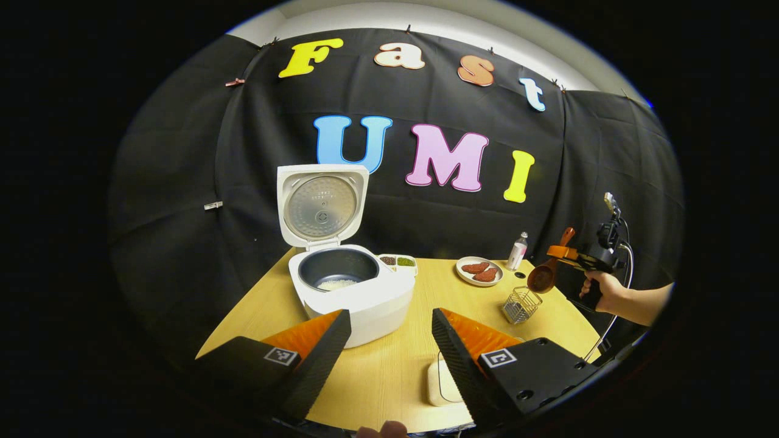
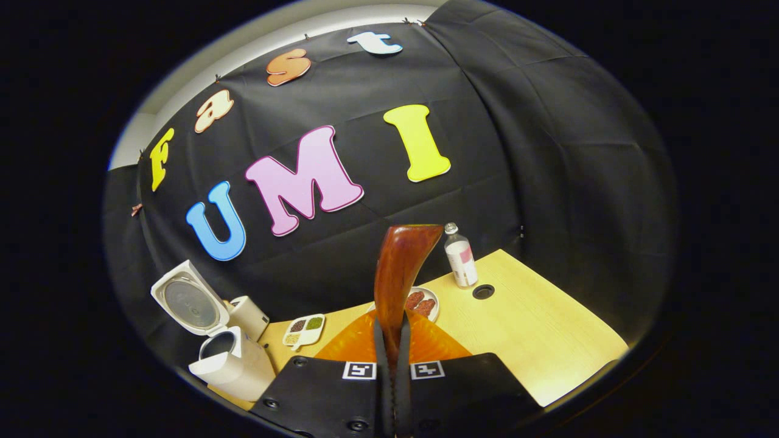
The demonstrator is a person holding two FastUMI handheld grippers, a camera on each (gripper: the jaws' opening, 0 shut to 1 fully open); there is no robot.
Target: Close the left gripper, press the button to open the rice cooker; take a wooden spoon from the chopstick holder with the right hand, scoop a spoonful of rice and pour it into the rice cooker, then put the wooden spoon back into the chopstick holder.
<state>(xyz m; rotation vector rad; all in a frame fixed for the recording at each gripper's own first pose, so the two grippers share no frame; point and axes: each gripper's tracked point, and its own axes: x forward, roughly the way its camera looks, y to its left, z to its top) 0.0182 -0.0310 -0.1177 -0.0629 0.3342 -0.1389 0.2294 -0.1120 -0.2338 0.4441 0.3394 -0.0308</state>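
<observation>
The white rice cooker (image 1: pixel 365 304) stands on the table with its lid (image 1: pixel 321 204) raised, and a little white rice (image 1: pixel 336 283) lies in the dark pot. My left gripper (image 1: pixel 391 316) hovers open in front of it, holding nothing. At the far right my right gripper (image 1: pixel 557 251) is shut on the wooden spoon (image 1: pixel 543 277), whose bowl hangs just above the wire chopstick holder (image 1: pixel 521 304). In the right gripper view the spoon's handle (image 2: pixel 398 274) rises from between the shut fingers of the right gripper (image 2: pixel 391 328), with the open cooker (image 2: pixel 228 359) at lower left.
A divided dish of grains (image 1: pixel 398 261) sits behind the cooker. A plate of red pieces (image 1: pixel 479 271) and a small bottle (image 1: pixel 518 250) stand at the back right by a cable hole (image 2: pixel 483 291). A white container (image 1: pixel 441 383) lies near the table's front edge. A hand (image 1: pixel 599 292) holds the right gripper.
</observation>
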